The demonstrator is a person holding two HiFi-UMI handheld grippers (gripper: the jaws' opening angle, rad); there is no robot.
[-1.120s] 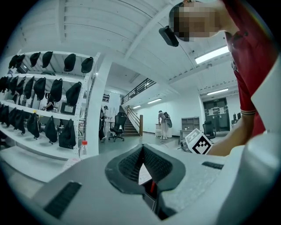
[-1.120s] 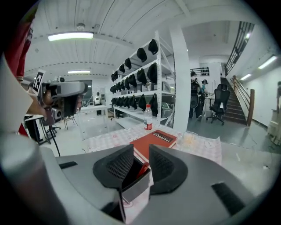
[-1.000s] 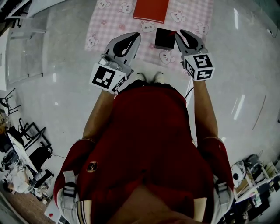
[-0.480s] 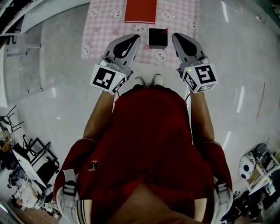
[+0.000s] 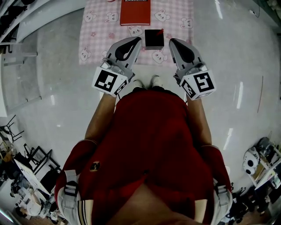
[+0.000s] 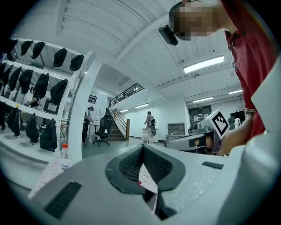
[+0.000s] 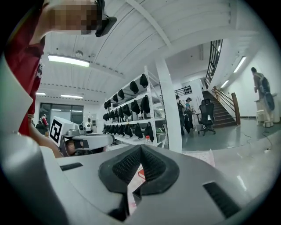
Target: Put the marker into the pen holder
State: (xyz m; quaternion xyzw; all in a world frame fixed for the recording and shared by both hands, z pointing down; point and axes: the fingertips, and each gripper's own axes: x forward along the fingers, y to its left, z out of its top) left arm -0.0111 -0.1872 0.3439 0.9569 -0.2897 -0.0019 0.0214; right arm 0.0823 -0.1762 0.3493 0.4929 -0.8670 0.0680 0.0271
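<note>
A black square pen holder (image 5: pixel 154 38) stands on a pink checked cloth (image 5: pixel 96 33) with bunny prints. The red end of the marker (image 5: pixel 161 30) sticks up from the holder's far right corner. My left gripper (image 5: pixel 138 40) hangs just left of the holder with its jaws together and nothing in them. To the holder's right, my right gripper (image 5: pixel 171 41) is likewise shut and empty, a little apart from it. Seen along their own jaws, the left gripper (image 6: pixel 142 145) and the right gripper (image 7: pixel 140 147) show pads that meet.
A red book (image 5: pixel 135 12) lies on the cloth beyond the holder. Around the cloth is a glossy pale surface (image 5: pixel 228 52). The person's shoes (image 5: pixel 148 81) show below the grippers. A shelf of black bags (image 6: pixel 39 88), a water bottle (image 6: pixel 65 154) and people stand further off.
The right gripper was at the holder with the marker at its tips; it has let the marker go into the holder, shut and drawn back. The left gripper barely moved.
</note>
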